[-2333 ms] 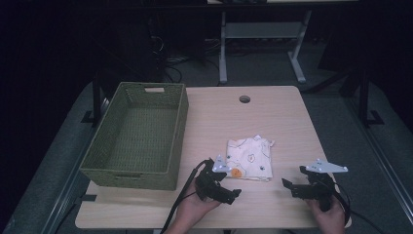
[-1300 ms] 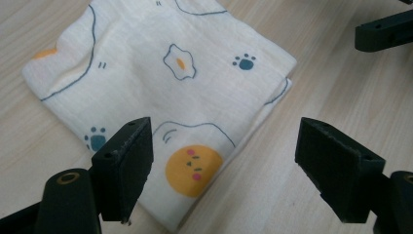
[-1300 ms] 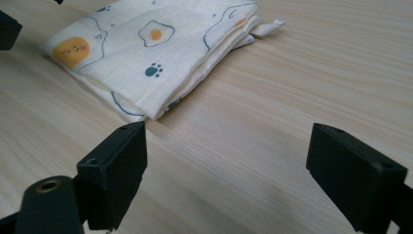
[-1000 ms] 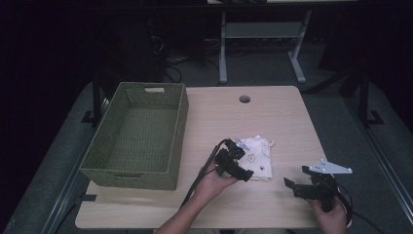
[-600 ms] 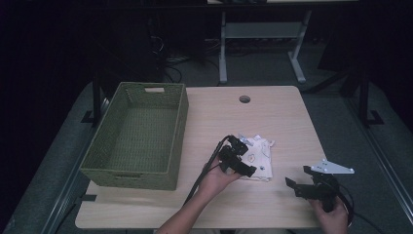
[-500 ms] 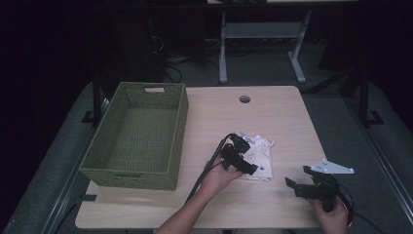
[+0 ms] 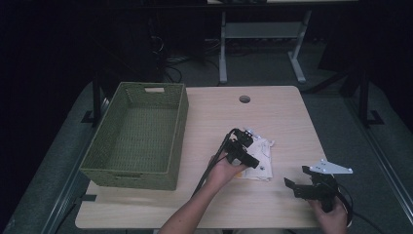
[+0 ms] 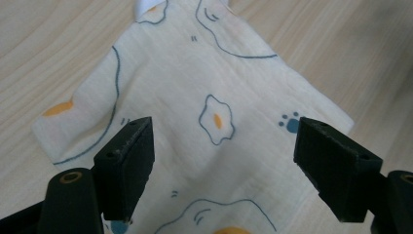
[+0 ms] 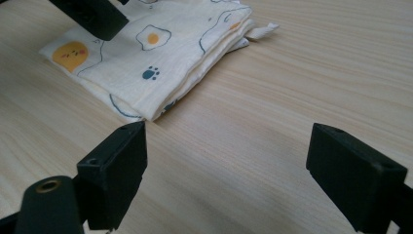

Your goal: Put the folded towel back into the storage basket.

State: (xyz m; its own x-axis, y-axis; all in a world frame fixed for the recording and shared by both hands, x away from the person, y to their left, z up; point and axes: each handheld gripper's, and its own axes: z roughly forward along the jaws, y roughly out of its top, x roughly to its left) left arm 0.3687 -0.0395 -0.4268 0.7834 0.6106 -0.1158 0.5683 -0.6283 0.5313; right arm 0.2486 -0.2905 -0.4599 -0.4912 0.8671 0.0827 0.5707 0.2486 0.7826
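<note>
A folded cream cloth [image 8: 214,146] printed with fried eggs, blue paw marks and curving blue lines lies flat on the wooden table [image 7: 272,117], well to the right of the green woven basket [image 7: 141,136]. Its layers are stacked, their edges showing along one side, and a small white corner pokes out at the far end.

Green woven basket [image 7: 136,139] on the left half of the desk [image 7: 287,114], empty, with a handle slot in its far wall. Round hole [image 7: 244,99] near the far edge of the pale wood top. Beyond, on the dark floor, a white frame [image 7: 263,36] and loose cables [image 7: 187,61]
</note>
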